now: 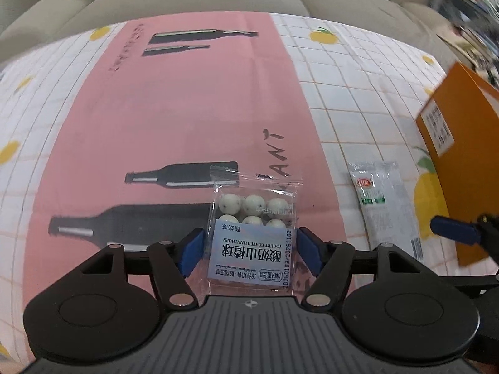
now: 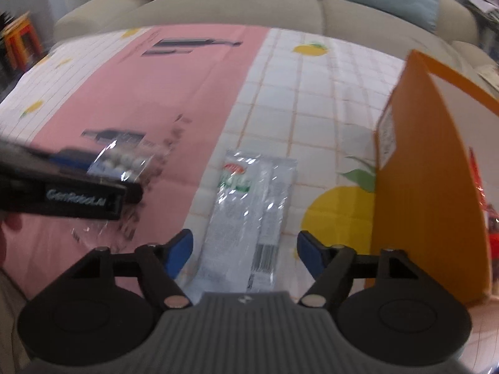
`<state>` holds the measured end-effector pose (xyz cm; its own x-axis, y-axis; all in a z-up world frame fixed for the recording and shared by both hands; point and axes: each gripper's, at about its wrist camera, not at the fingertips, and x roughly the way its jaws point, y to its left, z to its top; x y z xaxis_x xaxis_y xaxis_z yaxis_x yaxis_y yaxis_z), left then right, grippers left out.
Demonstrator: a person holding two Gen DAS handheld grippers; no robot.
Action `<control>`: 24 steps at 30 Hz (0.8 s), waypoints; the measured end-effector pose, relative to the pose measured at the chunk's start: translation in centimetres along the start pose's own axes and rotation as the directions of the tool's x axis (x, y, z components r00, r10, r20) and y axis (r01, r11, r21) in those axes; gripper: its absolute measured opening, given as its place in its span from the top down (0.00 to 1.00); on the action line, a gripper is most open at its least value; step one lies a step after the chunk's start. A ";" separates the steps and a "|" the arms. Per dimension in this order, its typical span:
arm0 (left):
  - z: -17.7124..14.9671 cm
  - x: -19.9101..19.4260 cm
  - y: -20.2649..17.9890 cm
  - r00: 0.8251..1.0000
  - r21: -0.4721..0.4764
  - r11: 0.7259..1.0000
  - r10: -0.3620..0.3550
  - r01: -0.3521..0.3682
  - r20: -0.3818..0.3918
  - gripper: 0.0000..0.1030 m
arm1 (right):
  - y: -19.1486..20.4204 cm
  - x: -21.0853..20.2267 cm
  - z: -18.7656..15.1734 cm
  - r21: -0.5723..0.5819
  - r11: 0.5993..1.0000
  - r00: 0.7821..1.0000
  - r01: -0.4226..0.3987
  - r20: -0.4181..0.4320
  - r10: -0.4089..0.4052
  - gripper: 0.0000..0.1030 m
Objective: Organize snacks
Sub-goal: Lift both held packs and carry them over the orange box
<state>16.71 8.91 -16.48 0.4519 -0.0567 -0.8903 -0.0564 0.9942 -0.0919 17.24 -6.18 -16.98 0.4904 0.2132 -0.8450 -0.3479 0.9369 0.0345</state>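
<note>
A clear packet of white yogurt-coated hawthorn balls (image 1: 252, 233) with a pale blue label lies flat on the pink mat. My left gripper (image 1: 251, 251) stands open around its near half, blue pads just clear of the packet's sides. A long silvery sachet (image 2: 246, 218) with a red and green logo lies on the tiled cloth between the wide-apart pads of my open right gripper (image 2: 244, 251). The sachet (image 1: 385, 205) also shows right of the left gripper, with one blue fingertip (image 1: 452, 229) of the right gripper beside it. The left gripper's black body (image 2: 62, 196) crosses the right wrist view's left side over the ball packet (image 2: 124, 159).
An upright orange cardboard box (image 2: 430, 187) with a white label stands at the right, with red packaging (image 2: 478, 187) inside. The table wears a white lemon-print cloth (image 1: 343, 87) and a pink bottle-print mat (image 1: 187, 109). A beige sofa (image 2: 249, 3) with cushions lies beyond.
</note>
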 end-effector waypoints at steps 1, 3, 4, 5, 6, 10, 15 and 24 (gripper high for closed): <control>0.1 0.1 -0.1 1.000 -0.001 1.000 0.004 -0.004 0.001 0.24 | -0.1 0.1 0.1 0.025 1.000 1.000 0.014 0.002 -0.014 0.26; 0.1 0.2 -0.4 1.000 0.014 1.000 0.012 -0.012 0.002 0.24 | -0.4 0.5 0.4 0.078 0.996 0.999 0.045 0.003 -0.045 0.26; 0.1 0.3 -0.5 1.000 0.023 1.000 0.015 -0.015 -0.002 0.24 | -0.6 0.7 0.5 0.099 0.994 0.999 0.051 0.002 -0.051 0.26; 0.0 0.4 -0.6 1.000 0.025 0.999 0.022 -0.022 -0.005 0.24 | -0.8 0.9 0.5 0.116 0.992 0.999 0.050 0.003 -0.050 0.26; -0.1 0.5 -0.7 1.000 0.029 0.999 0.029 -0.029 -0.003 0.24 | -1.0 1.0 0.4 0.126 0.991 0.999 0.049 0.005 -0.050 0.26; -0.2 0.9 -1.3 0.998 0.070 0.995 0.063 -0.064 0.009 0.24 | -1.1 1.4 0.4 0.137 0.990 0.999 0.040 0.004 -0.041 0.26; 0.1 1.0 -1.4 0.998 0.071 0.996 0.055 -0.056 0.015 0.33 | -1.1 1.4 0.3 0.144 0.989 1.000 0.029 0.001 -0.029 0.24; 0.2 1.0 -2.0 0.999 0.086 0.995 0.050 -0.051 0.019 0.38 | 0.7 1.2 0.2 0.055 0.997 0.999 0.052 0.011 -0.053 0.49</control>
<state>17.41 6.87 -17.08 0.4651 -0.0052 -0.8852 -0.0029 1.0000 -0.0074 17.74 -5.17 -17.83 0.5167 0.1662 -0.8399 -0.2769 0.9607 0.0197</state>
